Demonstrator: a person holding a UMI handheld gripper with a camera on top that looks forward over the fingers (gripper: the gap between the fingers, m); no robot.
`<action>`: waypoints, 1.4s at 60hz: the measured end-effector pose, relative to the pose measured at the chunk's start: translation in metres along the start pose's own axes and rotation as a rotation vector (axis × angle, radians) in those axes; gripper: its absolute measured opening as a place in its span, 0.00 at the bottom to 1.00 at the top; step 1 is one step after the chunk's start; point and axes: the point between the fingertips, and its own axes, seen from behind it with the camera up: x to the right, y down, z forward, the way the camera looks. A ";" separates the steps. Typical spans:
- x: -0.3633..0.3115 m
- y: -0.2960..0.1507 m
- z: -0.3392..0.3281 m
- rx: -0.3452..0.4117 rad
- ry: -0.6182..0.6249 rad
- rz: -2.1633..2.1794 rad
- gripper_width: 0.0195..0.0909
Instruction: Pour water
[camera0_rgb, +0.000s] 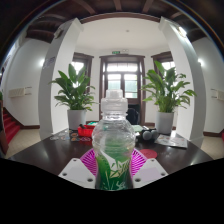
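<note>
Right, clear plastic water bottle (113, 135) stands upright between the fingers (113, 168), white cap on, green label low on the body. Pink pads (90, 162) sit at the label on both sides; looks like contact, so I'd call it gripped. Thin-walled, so probably squashy and slick: hold mid-body, moderate squeeze. Looks mostly full, so some heft. Dark surface (45, 152) beneath. Red thing (86, 129) and dark object (148, 133) beyond; no receiving cup identifiable. Two potted plants (74, 90) behind.
</note>
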 end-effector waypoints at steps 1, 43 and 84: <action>0.000 0.001 0.001 -0.004 0.000 0.002 0.24; 0.161 -0.071 0.126 -0.138 0.216 -1.395 0.24; 0.117 -0.090 0.181 0.008 0.201 -2.186 0.20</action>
